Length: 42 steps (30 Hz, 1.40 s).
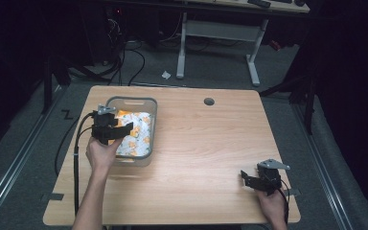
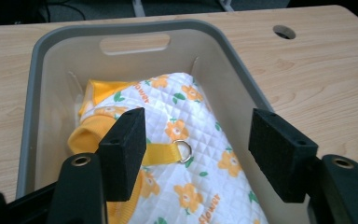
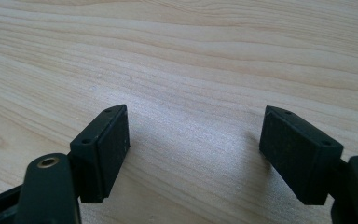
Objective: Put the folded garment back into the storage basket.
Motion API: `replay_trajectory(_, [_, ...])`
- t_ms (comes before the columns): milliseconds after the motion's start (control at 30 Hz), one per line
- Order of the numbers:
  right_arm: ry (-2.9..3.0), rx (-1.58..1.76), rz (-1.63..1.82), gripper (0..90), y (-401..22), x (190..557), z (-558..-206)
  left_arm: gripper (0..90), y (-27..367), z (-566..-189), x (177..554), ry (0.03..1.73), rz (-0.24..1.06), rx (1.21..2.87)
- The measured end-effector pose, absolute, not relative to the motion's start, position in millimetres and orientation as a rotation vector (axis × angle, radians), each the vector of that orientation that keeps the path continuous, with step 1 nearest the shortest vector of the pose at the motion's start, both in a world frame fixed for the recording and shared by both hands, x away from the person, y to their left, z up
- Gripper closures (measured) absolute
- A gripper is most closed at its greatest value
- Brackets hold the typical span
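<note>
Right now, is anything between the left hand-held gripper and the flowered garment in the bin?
Nothing visible. The left hand-held gripper is open above the flowered garment inside the grey bin, with no lid or other item over it.

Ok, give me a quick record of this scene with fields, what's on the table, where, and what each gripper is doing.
surface: wooden table
container: grey bin, table's left side
contents: quilted flowered cloth with yellow strap and metal ring
left gripper: open, poised over the cloth in the bin
right gripper: open, holding nothing, low over bare wood near the table's right front
</note>
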State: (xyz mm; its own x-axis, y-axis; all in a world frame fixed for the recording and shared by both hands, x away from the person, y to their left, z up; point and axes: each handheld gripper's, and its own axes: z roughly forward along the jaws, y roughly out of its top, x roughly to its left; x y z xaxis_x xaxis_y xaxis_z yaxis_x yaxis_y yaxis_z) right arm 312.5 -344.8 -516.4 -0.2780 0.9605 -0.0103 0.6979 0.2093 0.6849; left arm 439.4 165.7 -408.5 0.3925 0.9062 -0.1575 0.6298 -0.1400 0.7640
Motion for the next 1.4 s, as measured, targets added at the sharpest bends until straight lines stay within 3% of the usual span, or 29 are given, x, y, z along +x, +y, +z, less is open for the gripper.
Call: replay_trajectory(1400, [2.053, 1.536, 0.804, 24.4, -345, 313, -516, 33.0, 154, -400, 395, 1.243, 0.426, 1.799])
